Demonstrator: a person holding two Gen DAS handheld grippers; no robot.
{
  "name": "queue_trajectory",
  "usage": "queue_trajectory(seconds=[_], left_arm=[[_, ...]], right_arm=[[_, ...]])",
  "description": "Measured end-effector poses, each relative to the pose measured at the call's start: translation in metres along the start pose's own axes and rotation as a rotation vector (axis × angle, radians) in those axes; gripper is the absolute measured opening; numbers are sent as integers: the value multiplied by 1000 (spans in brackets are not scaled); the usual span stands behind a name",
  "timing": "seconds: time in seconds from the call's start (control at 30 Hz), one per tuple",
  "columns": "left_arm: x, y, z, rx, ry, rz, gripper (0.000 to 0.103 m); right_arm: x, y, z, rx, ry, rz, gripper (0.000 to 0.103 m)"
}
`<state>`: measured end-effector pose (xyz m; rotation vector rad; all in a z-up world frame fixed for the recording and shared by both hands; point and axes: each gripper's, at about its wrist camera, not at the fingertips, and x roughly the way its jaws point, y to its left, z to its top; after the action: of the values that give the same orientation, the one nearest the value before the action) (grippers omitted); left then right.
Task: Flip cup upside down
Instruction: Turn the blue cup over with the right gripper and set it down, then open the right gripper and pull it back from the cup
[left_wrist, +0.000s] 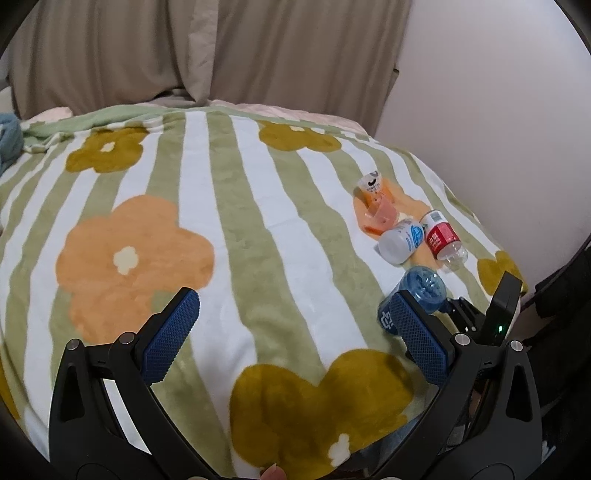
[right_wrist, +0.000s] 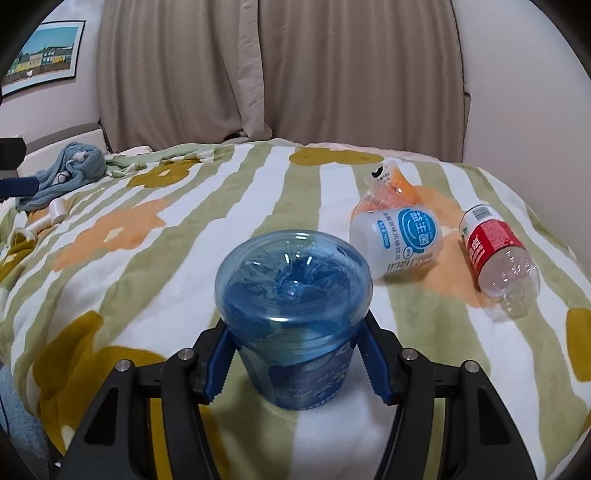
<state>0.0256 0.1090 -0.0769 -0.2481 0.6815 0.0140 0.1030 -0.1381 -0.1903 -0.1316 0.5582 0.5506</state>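
Note:
A translucent blue plastic cup stands with its closed base upward on the striped flower blanket. My right gripper has its blue pads against both sides of the cup, shut on it. In the left wrist view the same cup shows at the right, partly behind my right finger pad, with the other gripper's black body beside it. My left gripper is open and empty above the blanket.
A white bottle, a clear bottle with a red label and an orange plastic cup lie on their sides beyond the blue cup. A blue cloth and white items lie far left. Curtains and a wall stand behind.

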Motion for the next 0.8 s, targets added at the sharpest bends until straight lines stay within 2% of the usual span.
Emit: queue_trajectory(seconds=[0.1,0.17,0.2,0.23,0.3,0.63,0.8], left_arm=[[-1,-3,0,6,-15,6,103],[-2,-5,0,16,-24,18,103],[-3,-6,0,19,-28,21,103],[-3,-6,1,21,-30,23,103],[-5,-8,2,24,-36,21,103],[-12,-11,2,34,-50,26,103],[-24,-17,2,47,-75,28,103]], right_arm=[[-3,4,1,-1,-29,-16,58],[-3,5,3,4,-34,-11,61],[-3,6,5,6,-23,-6,74],[0,6,7,4,-2,-4,102],[1,8,8,-2,28,-1,103],[-12,14,10,-15,-5,-6,103],[-31,14,20,4,-27,-11,103]])
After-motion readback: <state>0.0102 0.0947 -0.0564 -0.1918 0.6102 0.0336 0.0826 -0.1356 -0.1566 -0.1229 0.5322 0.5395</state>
